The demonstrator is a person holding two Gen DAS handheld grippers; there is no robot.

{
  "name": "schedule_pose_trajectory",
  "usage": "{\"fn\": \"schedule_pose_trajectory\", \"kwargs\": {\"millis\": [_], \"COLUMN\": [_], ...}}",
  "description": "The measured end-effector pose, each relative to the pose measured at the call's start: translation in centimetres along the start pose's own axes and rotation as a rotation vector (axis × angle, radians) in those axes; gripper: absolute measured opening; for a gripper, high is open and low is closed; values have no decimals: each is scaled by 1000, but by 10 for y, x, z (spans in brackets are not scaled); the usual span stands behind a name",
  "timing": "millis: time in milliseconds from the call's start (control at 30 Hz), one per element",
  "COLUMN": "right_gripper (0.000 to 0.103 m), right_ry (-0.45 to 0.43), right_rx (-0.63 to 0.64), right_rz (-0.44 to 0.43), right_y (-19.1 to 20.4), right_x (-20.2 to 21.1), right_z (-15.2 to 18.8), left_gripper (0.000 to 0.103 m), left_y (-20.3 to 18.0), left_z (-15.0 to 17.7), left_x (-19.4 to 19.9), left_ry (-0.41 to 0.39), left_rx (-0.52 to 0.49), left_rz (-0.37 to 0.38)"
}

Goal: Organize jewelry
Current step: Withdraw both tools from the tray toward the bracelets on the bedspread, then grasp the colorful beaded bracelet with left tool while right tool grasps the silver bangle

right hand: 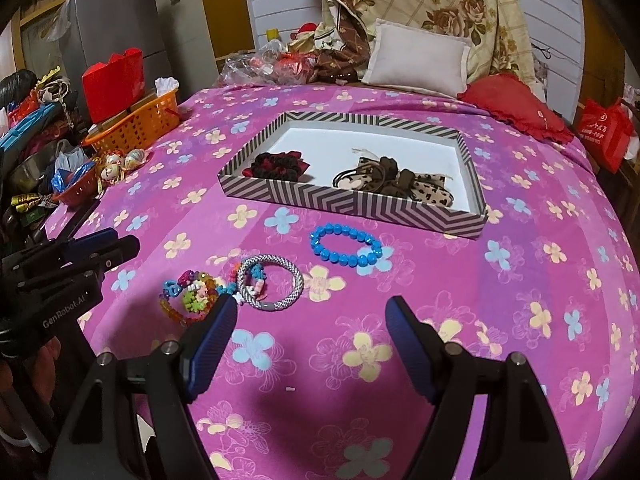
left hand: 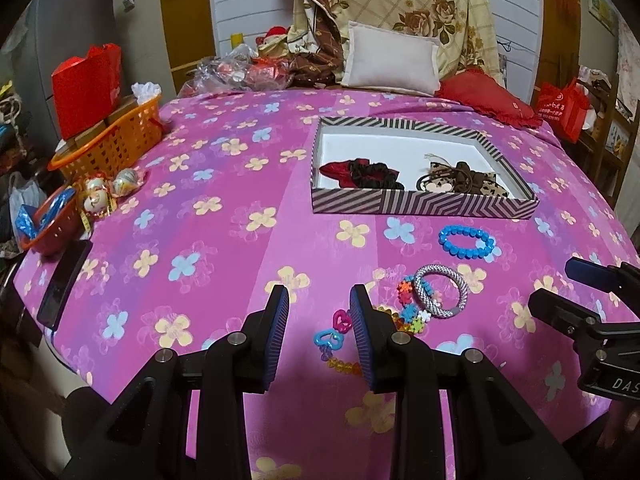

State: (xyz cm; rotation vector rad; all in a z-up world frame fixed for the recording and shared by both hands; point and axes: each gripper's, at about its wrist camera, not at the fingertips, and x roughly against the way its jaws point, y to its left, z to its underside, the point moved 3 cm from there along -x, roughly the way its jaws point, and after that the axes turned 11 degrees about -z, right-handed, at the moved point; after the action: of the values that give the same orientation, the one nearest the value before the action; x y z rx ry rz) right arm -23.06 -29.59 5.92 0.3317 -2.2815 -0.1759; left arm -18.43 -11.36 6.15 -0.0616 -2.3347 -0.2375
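Observation:
A striped box (left hand: 420, 202) (right hand: 352, 200) stands on the pink flowered bedspread; it holds a red-and-black scrunchie (left hand: 362, 172) (right hand: 278, 166) and brown leopard hair ties (left hand: 460, 180) (right hand: 394, 184). In front of it lie a blue bead bracelet (left hand: 466, 241) (right hand: 346, 246), a silver woven bangle (left hand: 440, 290) (right hand: 270, 282) and colourful plastic bracelets (left hand: 408, 308) (right hand: 192, 294). My left gripper (left hand: 320, 304) is open and empty, just left of the colourful bracelets. My right gripper (right hand: 312, 316) is open and empty, below the bangle; it also shows in the left wrist view (left hand: 576, 284).
An orange basket (left hand: 116, 140) (right hand: 136, 126), a red bowl (left hand: 46, 220) and wrapped trinkets (left hand: 108, 192) sit at the bed's left edge, with a dark phone (left hand: 64, 280) near the corner. Pillows (left hand: 390, 60) and a red cushion (left hand: 488, 98) lie at the back.

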Motion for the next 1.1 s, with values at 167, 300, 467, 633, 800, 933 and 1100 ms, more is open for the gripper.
{"fn": "schedule_pose_trajectory", "kwargs": {"millis": [167, 300, 467, 633, 800, 933, 1100], "right_gripper": [80, 79, 63, 62, 56, 45, 40], "right_ry": [14, 27, 57, 71, 69, 99, 134], "right_rx": [3, 7, 12, 26, 39, 58, 96], "right_rz": [-6, -36, -52, -56, -48, -45, -33], "right_y": [-1, -2, -2, -2, -6, -9, -5], "right_x": [-5, -12, -25, -37, -48, -66, -86], "right_z": [3, 7, 11, 10, 1, -5, -7], "left_gripper": [9, 9, 9, 9, 9, 9, 9], "left_y": [11, 24, 31, 25, 23, 23, 20], "left_z": [3, 9, 17, 26, 29, 29, 29], "left_x": [-10, -19, -28, -38, -50, -57, -61], "left_ry": [53, 98, 121, 169, 213, 237, 255], "left_rx": [15, 36, 4, -34, -9, 10, 1], "left_rz": [44, 84, 85, 126, 165, 184, 207]}}
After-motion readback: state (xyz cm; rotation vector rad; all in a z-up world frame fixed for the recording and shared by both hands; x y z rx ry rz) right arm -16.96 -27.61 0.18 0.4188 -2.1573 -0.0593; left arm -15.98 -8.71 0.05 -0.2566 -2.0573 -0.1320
